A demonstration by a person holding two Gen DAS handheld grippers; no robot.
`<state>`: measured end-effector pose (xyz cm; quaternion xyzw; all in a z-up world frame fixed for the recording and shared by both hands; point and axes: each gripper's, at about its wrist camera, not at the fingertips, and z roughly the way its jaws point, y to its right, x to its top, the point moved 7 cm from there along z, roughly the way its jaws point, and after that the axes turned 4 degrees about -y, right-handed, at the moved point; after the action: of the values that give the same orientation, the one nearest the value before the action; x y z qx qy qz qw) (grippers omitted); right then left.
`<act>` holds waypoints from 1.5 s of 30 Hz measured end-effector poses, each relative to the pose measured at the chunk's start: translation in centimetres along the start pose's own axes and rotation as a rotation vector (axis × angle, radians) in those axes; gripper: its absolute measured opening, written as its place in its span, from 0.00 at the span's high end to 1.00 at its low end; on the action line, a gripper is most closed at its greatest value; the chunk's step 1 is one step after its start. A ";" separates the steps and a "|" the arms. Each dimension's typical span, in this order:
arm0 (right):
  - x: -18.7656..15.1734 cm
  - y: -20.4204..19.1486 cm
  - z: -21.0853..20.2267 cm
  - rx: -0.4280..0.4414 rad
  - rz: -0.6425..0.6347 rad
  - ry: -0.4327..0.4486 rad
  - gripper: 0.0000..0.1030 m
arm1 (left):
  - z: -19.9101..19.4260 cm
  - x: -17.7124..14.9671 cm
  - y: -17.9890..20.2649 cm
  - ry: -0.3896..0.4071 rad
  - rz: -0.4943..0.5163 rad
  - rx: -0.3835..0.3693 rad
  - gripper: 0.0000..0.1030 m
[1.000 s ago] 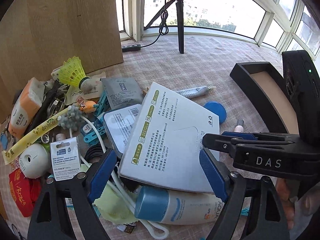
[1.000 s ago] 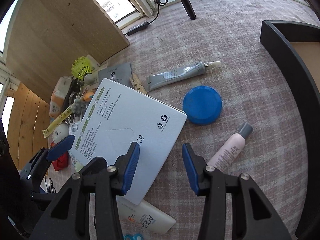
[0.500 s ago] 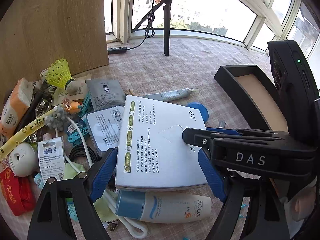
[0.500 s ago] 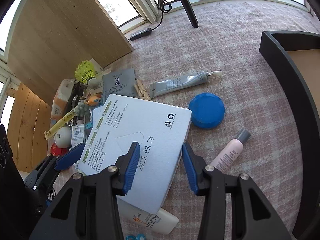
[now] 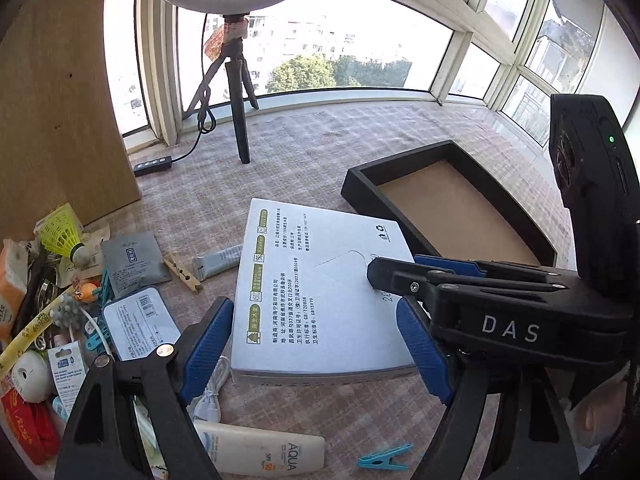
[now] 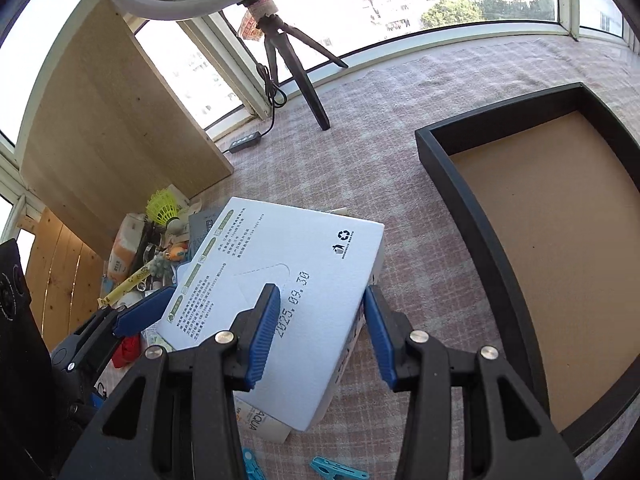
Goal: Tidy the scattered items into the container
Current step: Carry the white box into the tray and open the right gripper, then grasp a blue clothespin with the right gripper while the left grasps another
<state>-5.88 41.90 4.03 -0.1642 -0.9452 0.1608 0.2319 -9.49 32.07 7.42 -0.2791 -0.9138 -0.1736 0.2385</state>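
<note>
A flat white tissue box [image 5: 316,292] with printed text is held up above the checked cloth, tilted. My right gripper [image 6: 320,330] is shut on the white box [image 6: 280,280], one finger on its top face and one on its side. My left gripper [image 5: 316,344] straddles the box's near end with its blue pads [image 5: 208,344] at both sides; whether they press on it is unclear. The black tray [image 5: 360,188] with a brown floor lies just beyond the box, and to the right in the right wrist view [image 6: 440,160].
A heap of small items lies at the left: yellow shuttlecock [image 5: 64,236], grey sachet [image 5: 132,260], wooden peg [image 5: 182,272], grey tube [image 5: 218,260]. A white AQUA bottle [image 5: 260,452] and blue peg [image 5: 384,458] lie below. A tripod [image 5: 240,112] and wooden board [image 5: 52,100] stand behind.
The white box has been lifted off the pile and carried right toward the black tray. Both grippers rose with it; the tray is now in fuller view.
</note>
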 end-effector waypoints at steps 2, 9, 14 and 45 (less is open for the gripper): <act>0.5 2.4 -1.9 -0.021 0.031 0.032 0.58 | 0.6 1.2 2.8 0.003 0.039 -0.034 0.21; 1.2 12.0 -9.1 -0.133 0.176 0.146 0.58 | 2.7 4.6 13.7 0.004 0.188 -0.158 0.21; 1.0 17.2 -13.3 -0.201 0.253 0.204 0.58 | 3.9 6.1 19.3 -0.008 0.265 -0.183 0.21; -0.5 8.9 -9.9 -0.204 0.010 0.153 0.58 | -6.3 0.1 -4.8 0.026 -0.025 0.175 0.21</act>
<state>1.51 51.94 8.81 -0.2035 -0.9353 0.0521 0.2847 -10.30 25.56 11.80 -0.2435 -0.9257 -0.0995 0.2718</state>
